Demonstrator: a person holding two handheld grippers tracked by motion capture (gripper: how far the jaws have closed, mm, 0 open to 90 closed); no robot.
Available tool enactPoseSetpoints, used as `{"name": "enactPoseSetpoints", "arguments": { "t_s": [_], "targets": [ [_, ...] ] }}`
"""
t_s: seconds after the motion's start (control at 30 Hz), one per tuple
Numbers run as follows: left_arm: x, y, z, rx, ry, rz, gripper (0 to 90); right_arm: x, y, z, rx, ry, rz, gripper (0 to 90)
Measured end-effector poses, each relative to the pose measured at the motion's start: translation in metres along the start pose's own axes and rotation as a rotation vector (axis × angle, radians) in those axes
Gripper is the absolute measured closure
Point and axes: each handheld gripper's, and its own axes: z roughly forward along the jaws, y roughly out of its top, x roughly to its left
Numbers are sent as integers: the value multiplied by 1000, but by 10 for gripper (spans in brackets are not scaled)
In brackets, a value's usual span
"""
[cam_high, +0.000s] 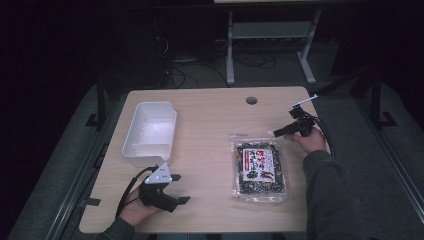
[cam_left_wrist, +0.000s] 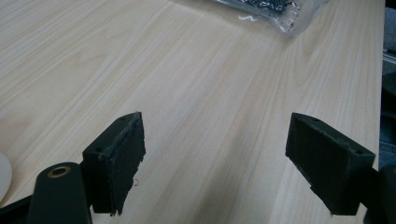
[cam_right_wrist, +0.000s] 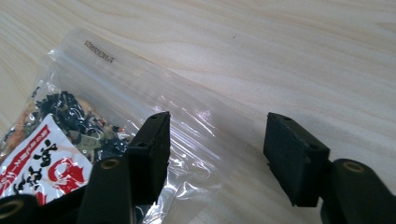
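Note:
A clear plastic bag of dark dried food with a red and white label (cam_high: 258, 170) lies flat on the wooden table (cam_high: 210, 120), right of centre. My right gripper (cam_high: 278, 132) is open at the bag's far right corner. In the right gripper view its jaws straddle the bag's clear top edge (cam_right_wrist: 154, 88), one jaw over the plastic, the other over bare wood. My left gripper (cam_high: 181, 188) rests open near the table's front left, aimed right toward the bag, whose corner (cam_left_wrist: 275, 9) shows far ahead in the left gripper view.
A white rectangular tub (cam_high: 150, 131) stands at the table's left, just beyond my left gripper. A round cable hole (cam_high: 251, 100) sits near the far edge. Beyond the table are a metal frame (cam_high: 270, 35) and cables on a dark floor.

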Motion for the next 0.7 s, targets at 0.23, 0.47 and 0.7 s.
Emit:
{"name": "enactPoseSetpoints", "arguments": {
  "t_s": [0.23,0.47,0.7],
  "targets": [
    [0,0,0,-2,-5,-4,195,-3,-2,2,-8,17,0,641],
    [1,1,1,-4,-13,-10,205,-2,-4,-9,-34,3,-41,888],
    [1,3,3,-5,-18,-12,205,1,-9,-22,-50,9,-71,898]
  ]
}}
